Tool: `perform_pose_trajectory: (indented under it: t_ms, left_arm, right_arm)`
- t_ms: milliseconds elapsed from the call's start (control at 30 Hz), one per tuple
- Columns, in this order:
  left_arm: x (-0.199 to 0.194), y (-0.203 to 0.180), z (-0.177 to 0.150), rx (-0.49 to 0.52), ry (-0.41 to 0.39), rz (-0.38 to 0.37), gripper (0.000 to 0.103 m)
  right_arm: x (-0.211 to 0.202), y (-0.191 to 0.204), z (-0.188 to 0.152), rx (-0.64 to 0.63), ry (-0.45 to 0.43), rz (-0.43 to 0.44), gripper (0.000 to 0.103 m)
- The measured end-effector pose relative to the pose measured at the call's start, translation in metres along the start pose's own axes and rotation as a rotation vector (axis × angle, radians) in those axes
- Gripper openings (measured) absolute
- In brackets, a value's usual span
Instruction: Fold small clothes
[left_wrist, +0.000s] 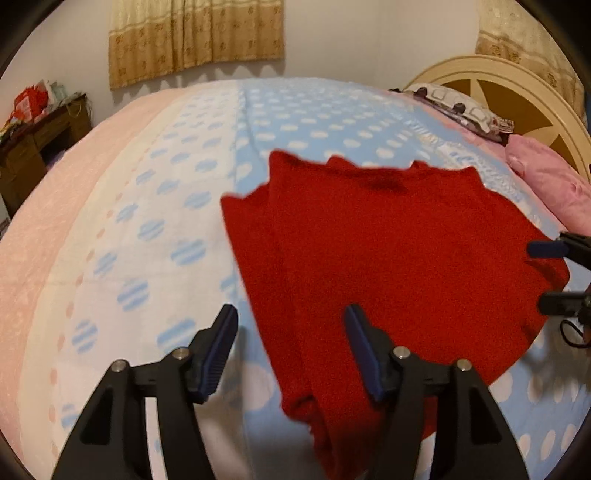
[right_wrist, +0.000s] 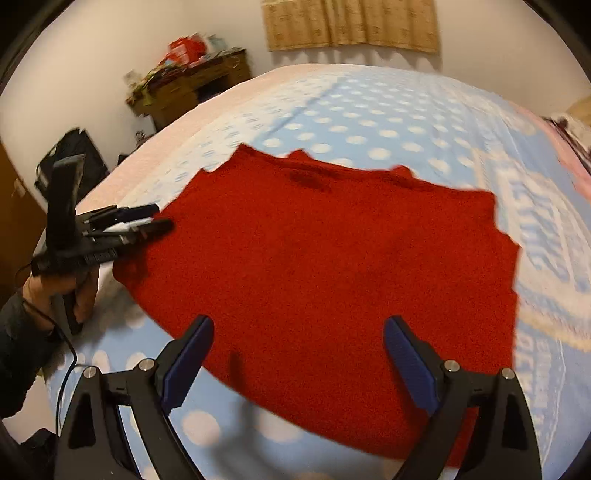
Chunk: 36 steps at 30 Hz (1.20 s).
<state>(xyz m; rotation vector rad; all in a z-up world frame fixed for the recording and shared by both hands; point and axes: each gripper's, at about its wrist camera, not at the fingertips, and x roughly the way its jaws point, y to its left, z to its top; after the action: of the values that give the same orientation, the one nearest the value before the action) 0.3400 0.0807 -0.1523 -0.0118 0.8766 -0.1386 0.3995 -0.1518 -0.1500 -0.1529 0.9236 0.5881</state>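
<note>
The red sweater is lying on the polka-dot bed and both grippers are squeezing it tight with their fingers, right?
Not quite. The red sweater does lie on the polka-dot bed, but neither gripper is squeezing it. The right wrist view shows the right gripper with fingers spread wide above the cloth; the left wrist view shows the left gripper open too.

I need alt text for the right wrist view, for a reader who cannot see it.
A red knitted garment lies spread flat on a blue bedspread with white dots. The open right claw hovers over its near edge; the left claw is at its left edge.
</note>
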Motion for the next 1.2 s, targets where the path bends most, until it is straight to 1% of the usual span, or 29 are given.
perform_pose_trajectory:
  t_ms: [33, 100, 133, 167, 200, 233, 267, 333, 400, 467, 533, 567, 600, 667, 767, 800, 833, 867, 900, 967, 1000, 1033, 1100, 1167, 1200]
  left_arm:
    - [-0.001, 0.002, -0.001, -0.014, 0.003, 0.001, 0.069]
    - [-0.001, 0.004, -0.007, -0.030, 0.010, 0.008, 0.076]
    - [-0.001, 0.004, -0.011, -0.036, 0.009, 0.004, 0.077]
    - [-0.002, 0.007, -0.014, -0.055, 0.008, -0.009, 0.079]
    - [-0.003, 0.009, -0.017, -0.070, 0.008, -0.020, 0.079]
    - [-0.005, 0.011, -0.018, -0.081, 0.009, -0.028, 0.080]
    - [-0.006, 0.013, -0.019, -0.095, 0.005, -0.036, 0.081]
    - [-0.007, 0.016, -0.022, -0.116, -0.007, -0.044, 0.083]
    - [-0.007, 0.018, -0.023, -0.129, -0.009, -0.053, 0.084]
    - [-0.009, 0.018, -0.023, -0.136, -0.011, -0.055, 0.084]
    - [-0.014, 0.017, -0.024, -0.135, -0.012, -0.047, 0.084]
    - [-0.016, 0.017, -0.025, -0.133, -0.015, -0.048, 0.084]
    - [-0.021, 0.016, -0.027, -0.128, -0.028, -0.052, 0.084]
    - [-0.027, 0.016, -0.031, -0.127, -0.039, -0.061, 0.085]
    - [-0.031, 0.021, -0.037, -0.143, -0.043, -0.093, 0.095]
    - [-0.029, 0.022, -0.037, -0.153, -0.035, -0.098, 0.095]
    - [-0.028, 0.023, -0.037, -0.157, -0.032, -0.104, 0.095]
    - [-0.026, 0.023, -0.036, -0.159, -0.024, -0.109, 0.095]
    - [-0.024, 0.022, -0.036, -0.157, -0.014, -0.108, 0.096]
    - [-0.020, 0.020, -0.037, -0.150, 0.000, -0.105, 0.099]
    - [-0.019, 0.019, -0.038, -0.151, 0.002, -0.104, 0.100]
    - [-0.020, 0.020, -0.039, -0.153, 0.002, -0.103, 0.100]
    - [-0.028, 0.021, -0.037, -0.163, -0.016, -0.093, 0.100]
    - [-0.038, 0.025, -0.037, -0.180, -0.044, -0.101, 0.100]
    - [-0.042, 0.027, -0.038, -0.187, -0.053, -0.104, 0.100]
  right_arm:
    - [0.007, 0.006, 0.001, -0.007, 0.013, 0.005, 0.093]
    - [0.025, 0.018, -0.002, -0.013, 0.060, 0.023, 0.093]
    - [0.032, 0.024, -0.004, -0.027, 0.083, 0.016, 0.093]
    - [0.036, 0.032, -0.007, -0.061, 0.089, -0.023, 0.094]
    - [0.040, 0.043, -0.010, -0.124, 0.096, -0.077, 0.094]
    - [0.040, 0.049, -0.011, -0.153, 0.104, -0.095, 0.094]
    - [0.039, 0.052, -0.012, -0.171, 0.107, -0.101, 0.094]
    - [0.028, 0.051, -0.008, -0.154, 0.098, -0.050, 0.094]
    - [0.015, 0.047, -0.002, -0.118, 0.051, -0.010, 0.094]
    - [0.015, 0.047, 0.000, -0.123, 0.053, -0.025, 0.094]
    - [0.031, 0.047, -0.005, -0.146, 0.094, -0.076, 0.094]
    - [0.039, 0.050, -0.006, -0.139, 0.119, -0.084, 0.094]
    - [0.041, 0.051, -0.011, -0.148, 0.118, -0.106, 0.094]
    - [0.028, 0.052, -0.016, -0.159, 0.066, -0.117, 0.094]
    - [0.000, 0.031, -0.024, -0.058, -0.006, -0.122, 0.094]
    - [-0.013, 0.016, -0.029, 0.004, -0.034, -0.134, 0.094]
    - [-0.019, 0.007, -0.036, 0.046, -0.042, -0.139, 0.094]
    - [-0.023, -0.004, -0.040, 0.086, -0.038, -0.140, 0.094]
    - [-0.024, -0.020, -0.048, 0.132, -0.014, -0.152, 0.094]
    - [-0.021, -0.036, -0.059, 0.177, 0.014, -0.172, 0.094]
    - [-0.016, -0.041, -0.065, 0.189, 0.040, -0.149, 0.094]
    - [-0.011, -0.042, -0.069, 0.176, 0.048, -0.138, 0.094]
    - [-0.016, -0.036, -0.069, 0.149, 0.046, -0.159, 0.094]
    - [-0.020, -0.028, -0.063, 0.114, 0.055, -0.177, 0.095]
    - [-0.023, -0.022, -0.060, 0.100, 0.042, -0.185, 0.095]
